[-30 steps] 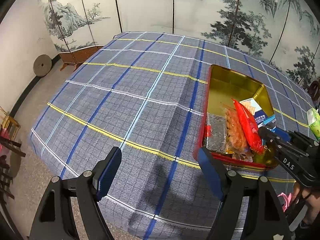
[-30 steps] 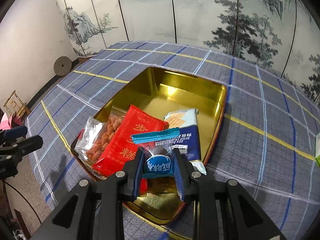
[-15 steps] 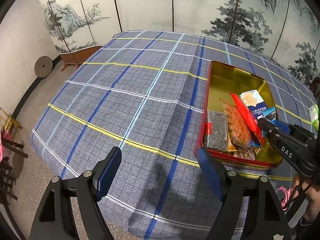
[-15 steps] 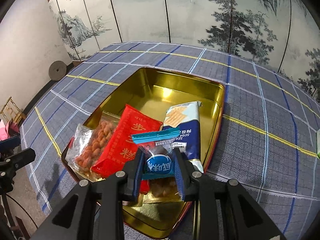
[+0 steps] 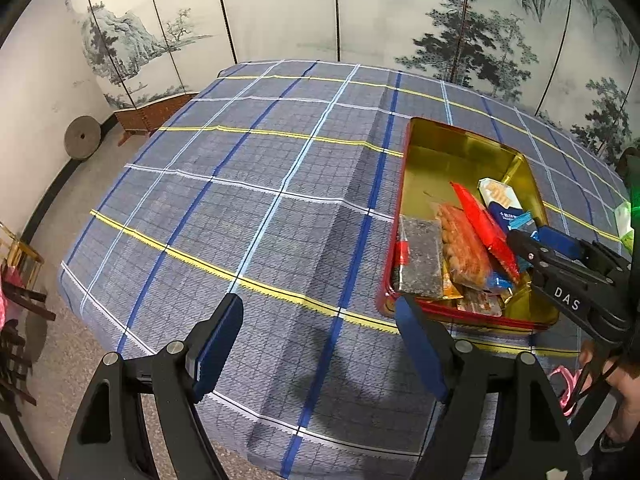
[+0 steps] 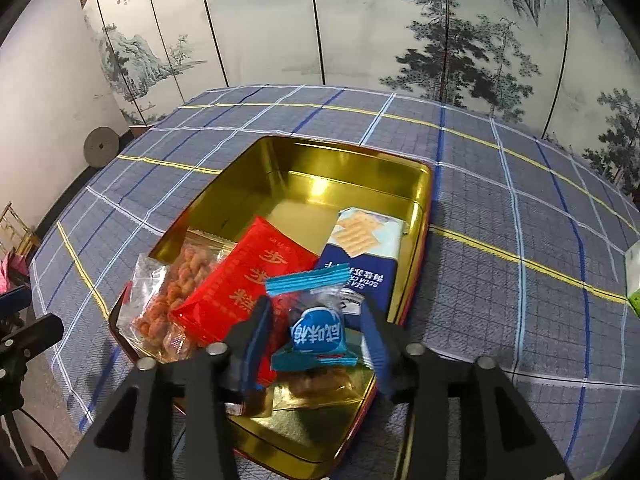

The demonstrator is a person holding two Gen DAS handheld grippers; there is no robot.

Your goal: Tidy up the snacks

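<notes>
A red tin with a gold inside (image 6: 320, 168) sits on the plaid tablecloth and holds a red packet (image 6: 244, 280), a clear bag of orange snacks (image 6: 176, 292) and a blue cracker pack (image 6: 360, 248). My right gripper (image 6: 316, 336) is over the tin's near end with its jaws parted. A small blue-and-clear snack packet (image 6: 316, 324) sits between them, apart from both pads. In the left wrist view my left gripper (image 5: 320, 344) is open and empty over the cloth left of the tin (image 5: 460, 148); the right gripper (image 5: 548, 244) shows at the tin's right side.
A green-and-white packet (image 6: 632, 276) lies on the cloth at the far right. A painted folding screen stands behind the table. The table's near and left edges drop to the floor, where a stone disc (image 5: 82, 144) leans on the wall.
My right gripper's jaws have opened and let go of the blue packet, which now sits lower over the tin's contents. The left gripper has barely moved.
</notes>
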